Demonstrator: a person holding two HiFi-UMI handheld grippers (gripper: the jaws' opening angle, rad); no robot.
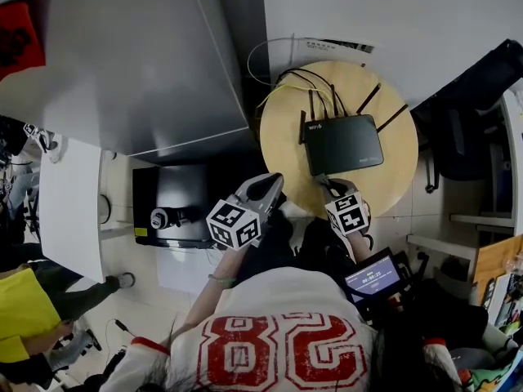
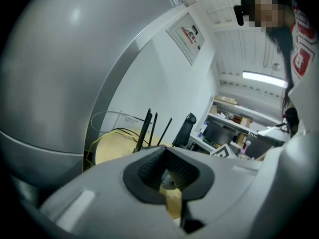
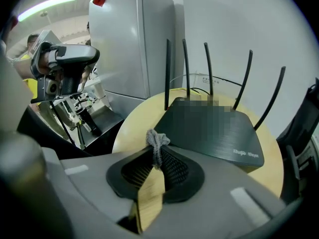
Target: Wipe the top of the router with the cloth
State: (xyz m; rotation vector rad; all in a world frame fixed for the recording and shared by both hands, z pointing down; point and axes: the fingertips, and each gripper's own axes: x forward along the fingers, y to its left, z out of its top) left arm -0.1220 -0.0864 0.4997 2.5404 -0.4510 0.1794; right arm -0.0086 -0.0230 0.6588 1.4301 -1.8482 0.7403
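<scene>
Five-antenna Ruijie router (image 3: pixel 214 128); R gripper (image 3: pixel 158 158) nips cloth (image 3: pixel 156 139).

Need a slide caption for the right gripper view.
Right gripper shut on a grey cloth before the black router on a round wooden table.

The person wears a white jersey (image 1: pixel 282 305) with big red "28" numerals, red-cuffed sleeves (image 1: pixel 145 346), and a thin wristband (image 1: pixel 216 281).
</scene>
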